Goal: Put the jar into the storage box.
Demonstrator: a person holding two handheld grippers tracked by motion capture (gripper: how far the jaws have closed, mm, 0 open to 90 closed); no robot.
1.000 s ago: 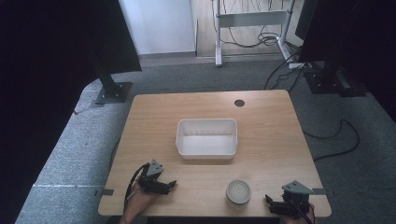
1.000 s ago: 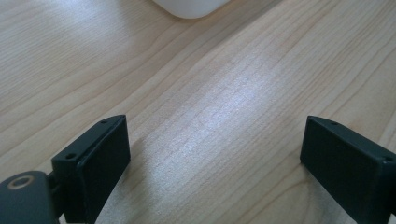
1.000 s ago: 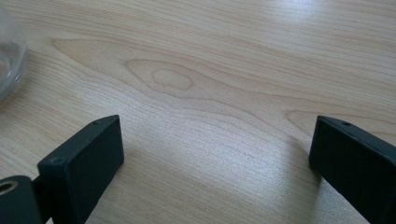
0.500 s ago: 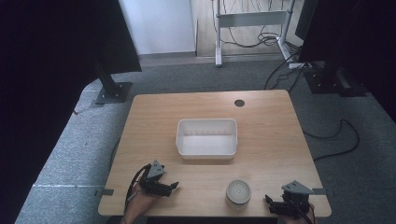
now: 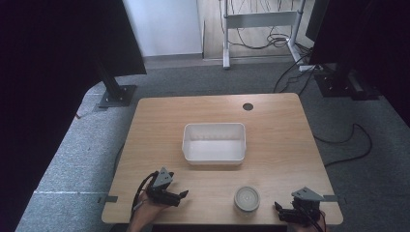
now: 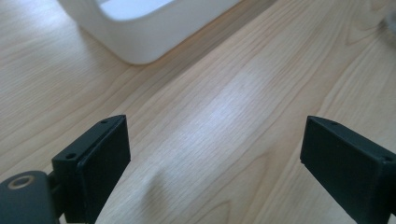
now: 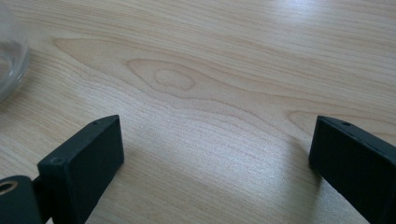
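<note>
The small round glass dish (image 5: 247, 198) sits near the front edge of the counter (image 5: 270, 121), right of the middle, and nothing is touching it. From above it looks clear and shallow, perhaps with a lid, though the picture is too coarse to be sure. In the right gripper view its curved glass edge (image 7: 9, 56) shows at the far left, beside and apart from that tool's jaws.

The right tool (image 5: 283, 212) lies at the front right corner of the counter, near the dish, with its jaws spread wide and only bare wood between them. The left tool (image 5: 181, 195) lies toward the front left, pointing in along the front edge, jaws likewise wide apart and holding nothing.

Behind the dish, about mid-counter, stands the white rectangular tub (image 5: 214, 141), which looks empty; its near corner (image 6: 135, 32) shows in the left gripper view.

By my reading the work has hardly begun: no grasp has been made and the dish stands outside the tub. The reach, the grip and any carrying are all left to do.
</note>
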